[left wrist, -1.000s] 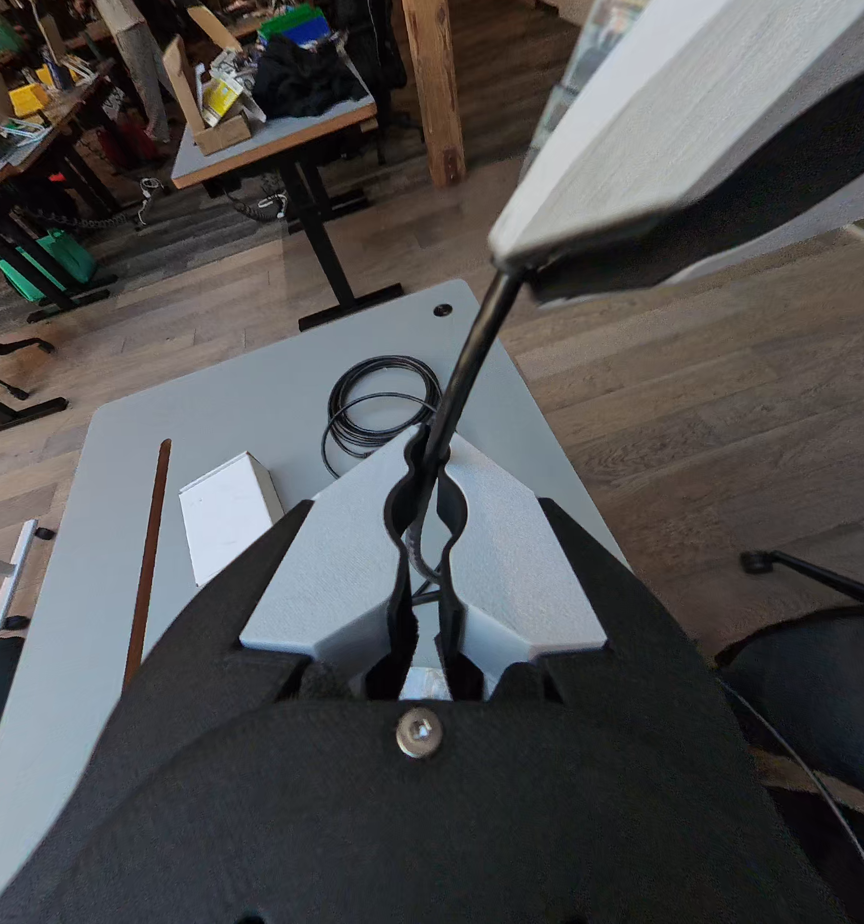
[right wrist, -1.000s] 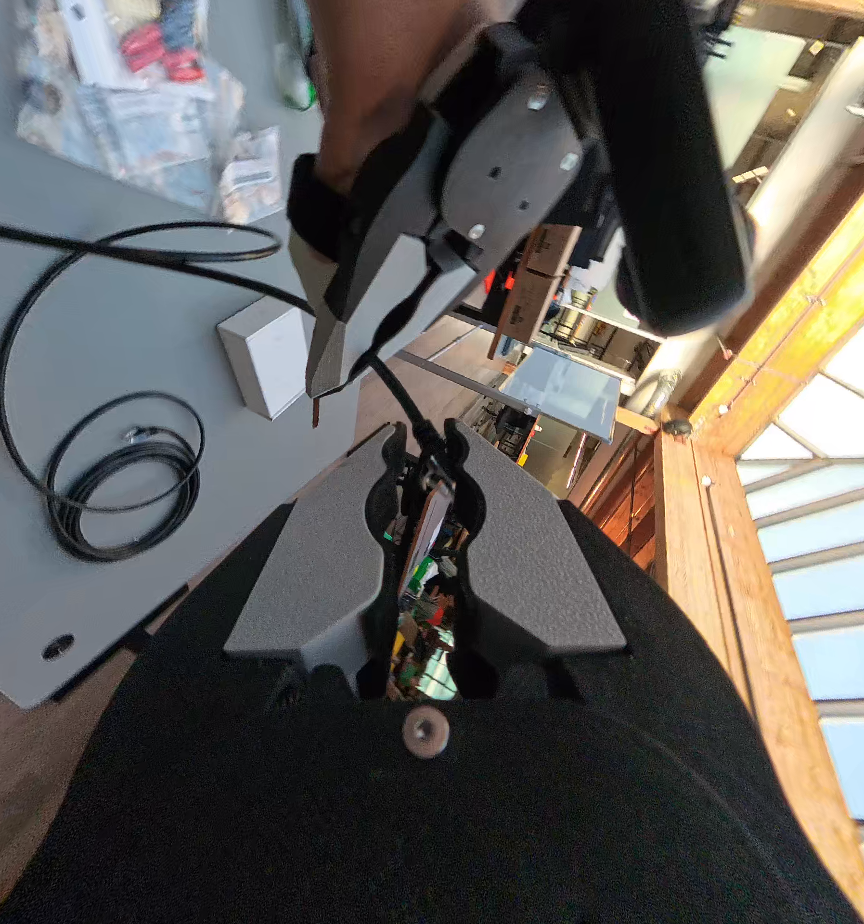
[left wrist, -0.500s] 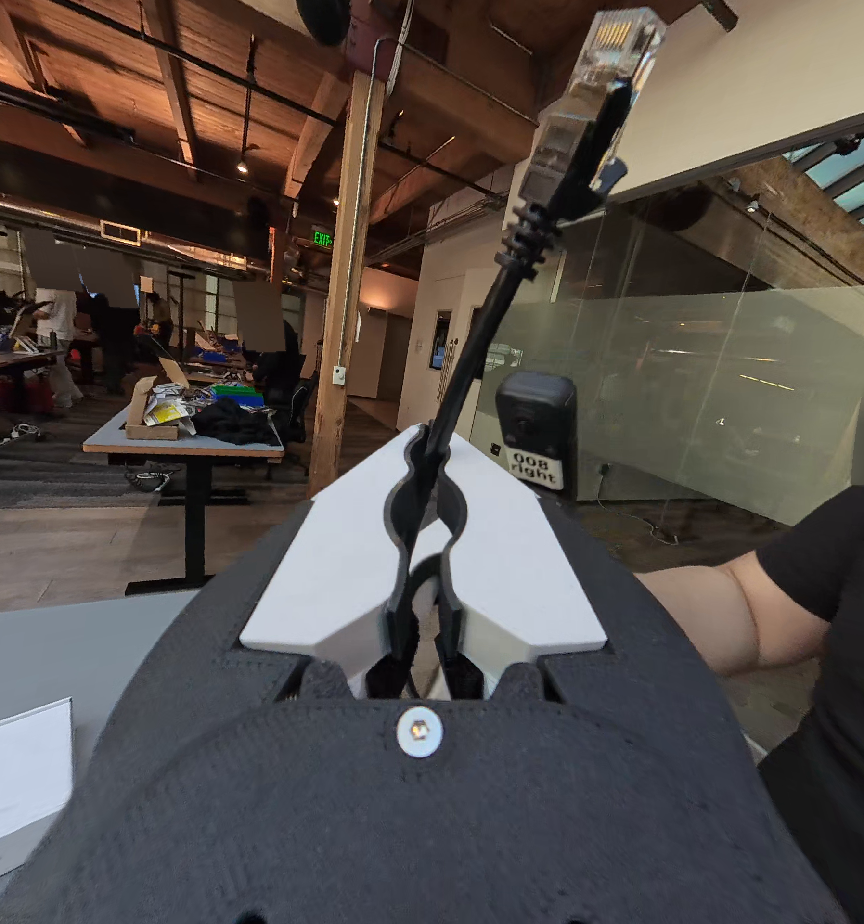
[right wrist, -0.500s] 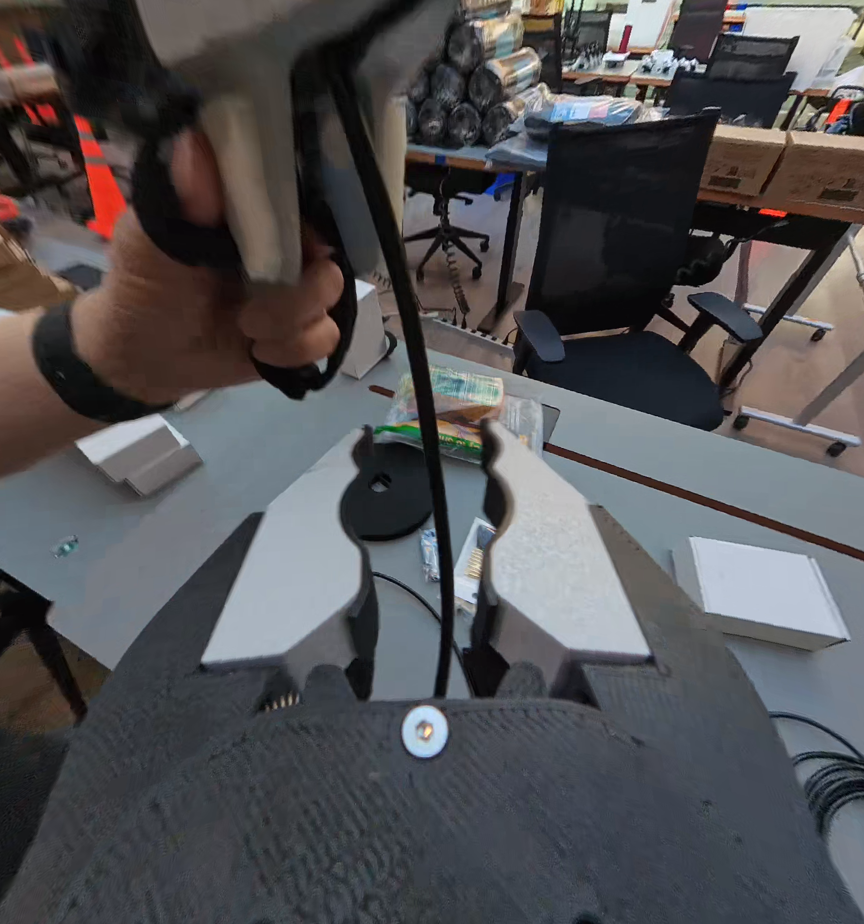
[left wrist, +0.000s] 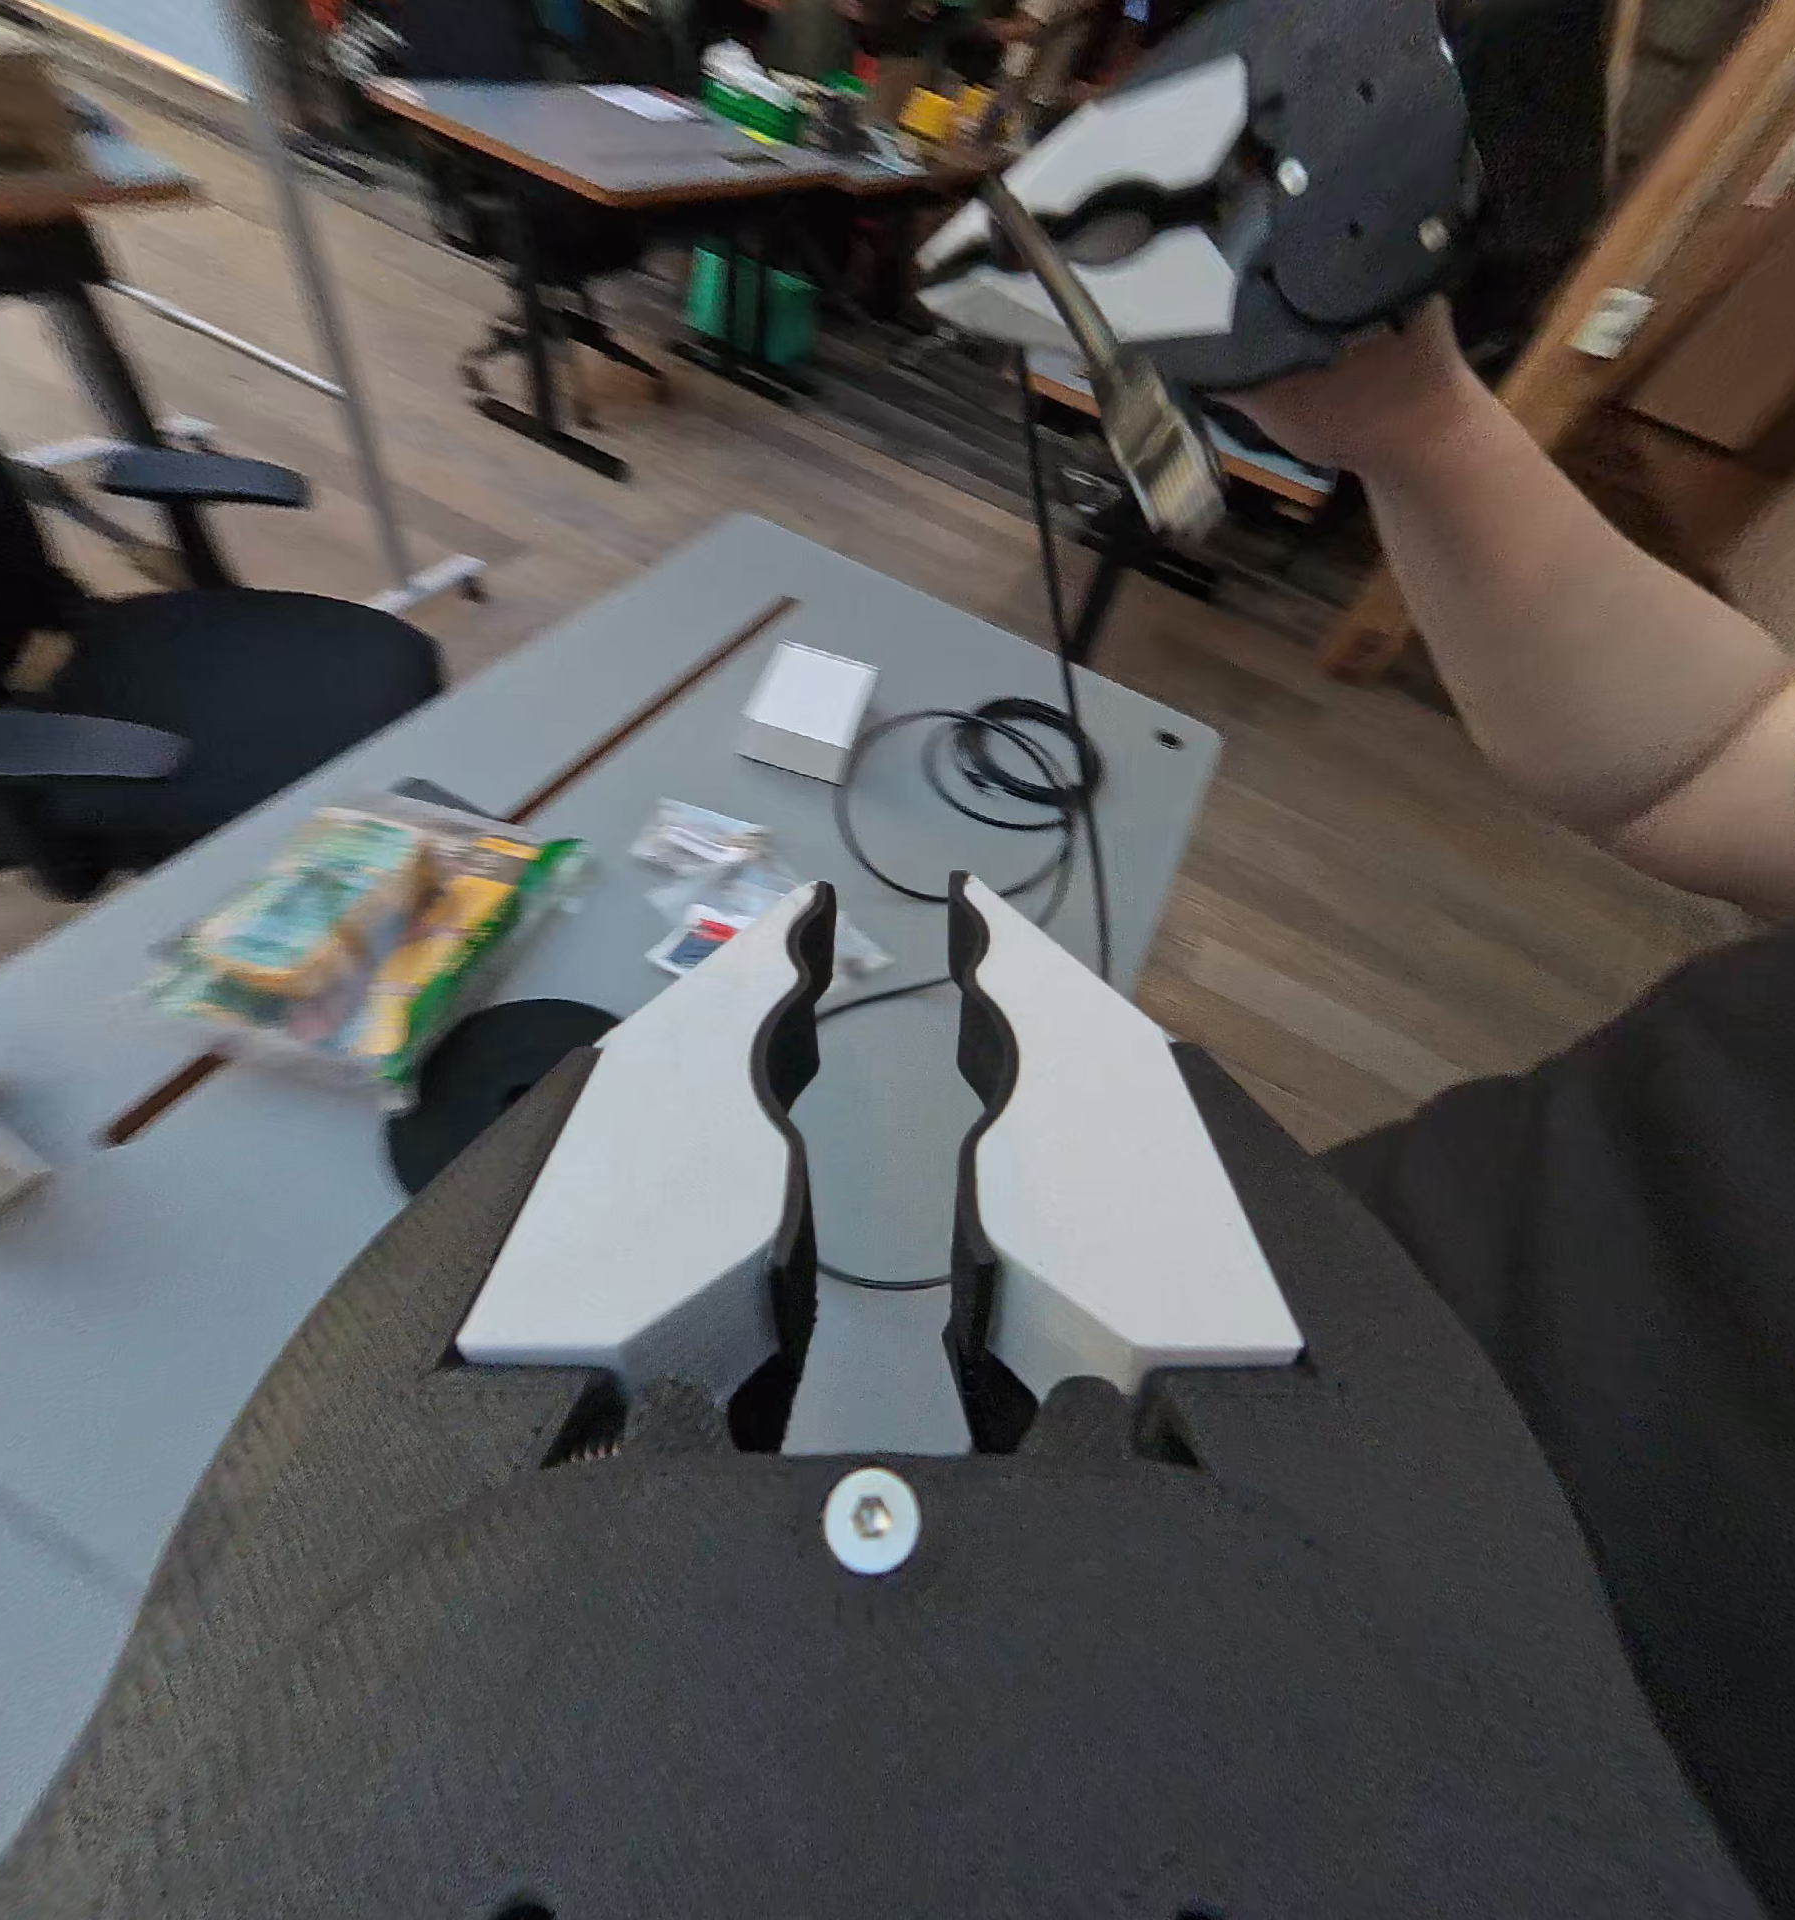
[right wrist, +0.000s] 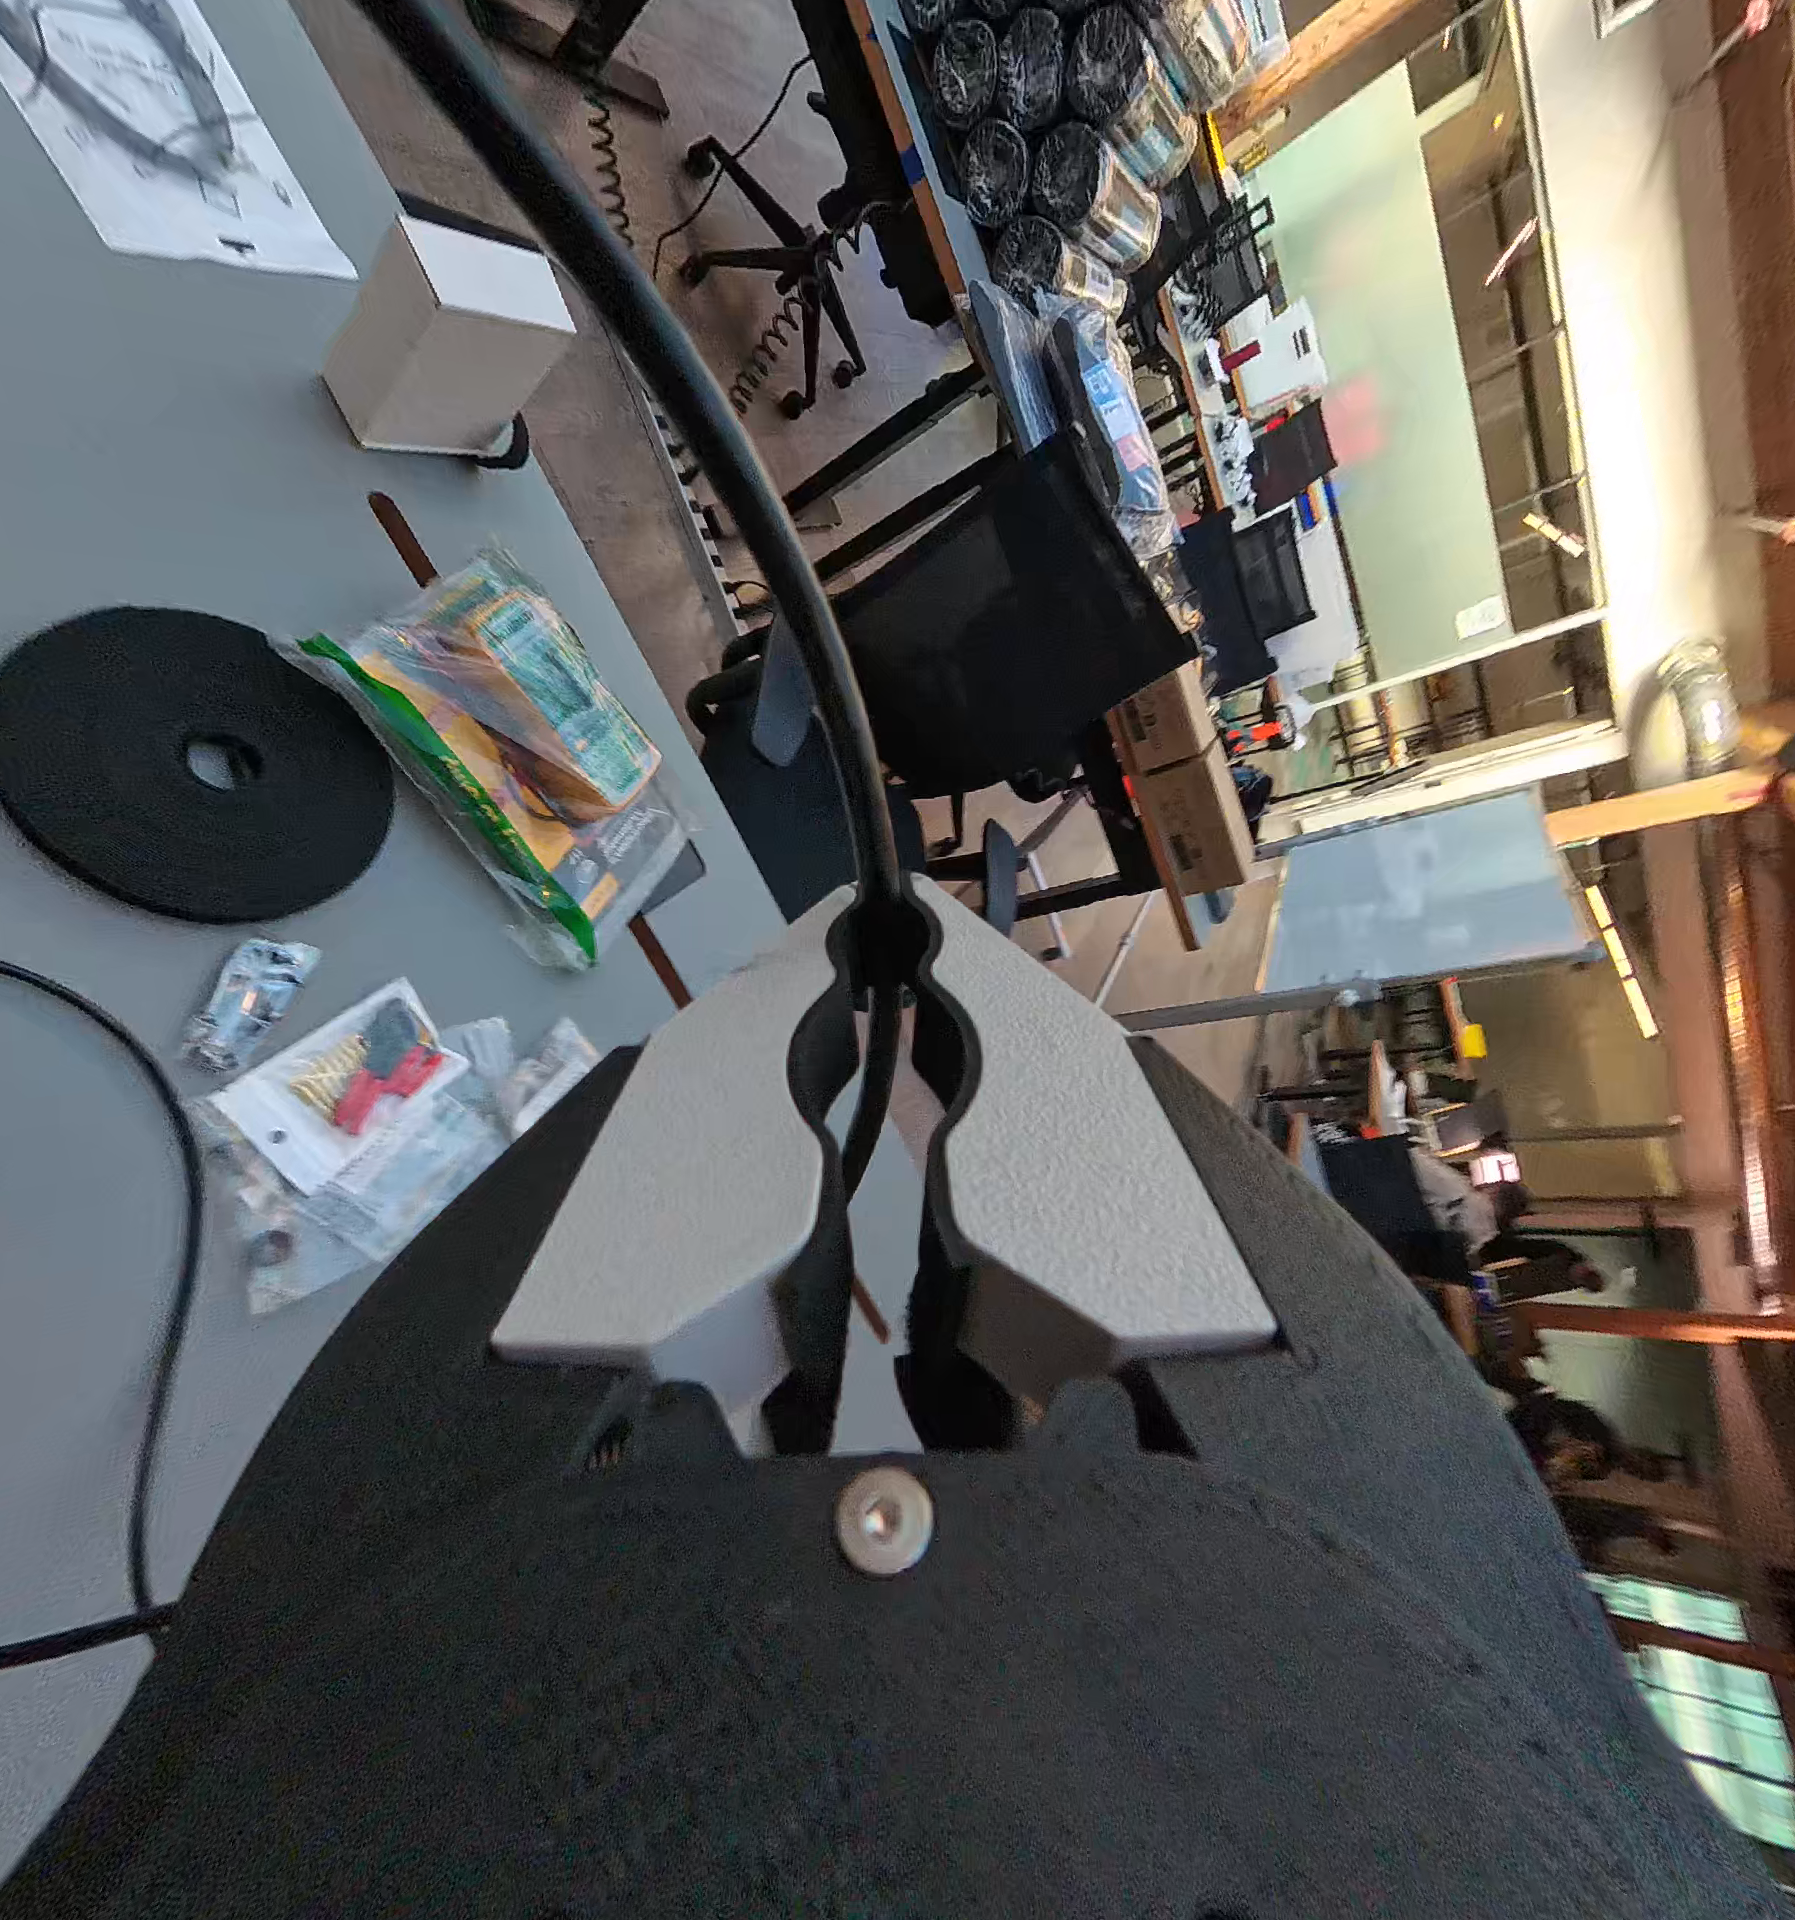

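Note:
My left gripper [left wrist: 888, 894] is open and empty, held above the grey table [left wrist: 1132, 790]. My right gripper [right wrist: 888, 906] is shut on a black cable [right wrist: 664, 343] at the fingertips. In the left wrist view the right gripper [left wrist: 976, 234] is held high at the upper right, with the cable's clear plug [left wrist: 1163, 462] sticking out below it. The cable [left wrist: 1054, 623] hangs down to a black coil [left wrist: 1018, 758] lying on the table. A person's hand and arm [left wrist: 1558, 623] hold the right gripper.
On the table lie a white box [left wrist: 810, 707], a green and yellow packet [left wrist: 353, 925], a black tape roll [right wrist: 186, 764], small clear bags of parts [right wrist: 353, 1091] and a printed sheet [right wrist: 145, 125]. Black office chairs [left wrist: 238, 665] and other desks stand beyond the table's edge. The tips of one gripper are about 25 centimeters away from the tips of the other.
My left gripper has let go of the cable, opened and tipped down towards the table. My right gripper has shut on the cable and now holds it alone.

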The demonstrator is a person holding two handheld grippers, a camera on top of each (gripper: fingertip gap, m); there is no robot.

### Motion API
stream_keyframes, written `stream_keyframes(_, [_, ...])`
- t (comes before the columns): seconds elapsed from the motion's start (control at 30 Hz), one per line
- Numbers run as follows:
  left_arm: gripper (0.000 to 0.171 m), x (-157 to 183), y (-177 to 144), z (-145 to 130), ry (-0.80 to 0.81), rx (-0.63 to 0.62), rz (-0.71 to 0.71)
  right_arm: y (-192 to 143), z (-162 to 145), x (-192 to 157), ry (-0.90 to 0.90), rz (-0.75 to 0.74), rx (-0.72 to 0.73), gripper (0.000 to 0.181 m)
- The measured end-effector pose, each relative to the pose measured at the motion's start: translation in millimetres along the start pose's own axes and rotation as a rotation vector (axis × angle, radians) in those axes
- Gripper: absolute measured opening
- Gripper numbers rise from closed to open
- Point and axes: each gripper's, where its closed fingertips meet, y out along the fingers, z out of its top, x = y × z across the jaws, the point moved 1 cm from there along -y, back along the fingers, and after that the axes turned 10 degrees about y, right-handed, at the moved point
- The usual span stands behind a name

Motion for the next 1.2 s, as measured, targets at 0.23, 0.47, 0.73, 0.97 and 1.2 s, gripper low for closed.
stream_keyframes(0.23, [0.073, 7.8, -26.9, 85.4, -0.044, 0.011, 0.023, 9.8, 65.2, -34.7, -0.344, 0.002, 0.105, 0.000])
stream_keyframes(0.47, [0.066, 53.0, 48.2, 38.1, -0.405, -0.098, -0.311, 6.3, 90.0, -64.9, -0.440, 0.032, 0.153, 0.000])
stream_keyframes(0.73, [0.013, 45.1, 79.7, -6.0, -0.249, -0.278, -0.263, 11.6, 69.0, -72.7, -0.363, 0.112, 0.073, 0.000])
stream_keyframes(0.97, [0.001, 19.1, 100.3, 1.4, 0.114, -0.329, -0.104, 15.1, 47.3, -68.3, -0.125, 0.251, 0.009, 0.000])
stream_keyframes(1.2, [0.000, -9.2, 97.0, 42.5, 0.052, -0.138, -0.096, 0.0, -14.4, -39.7, 0.509, 0.316, 0.097, 0.064])
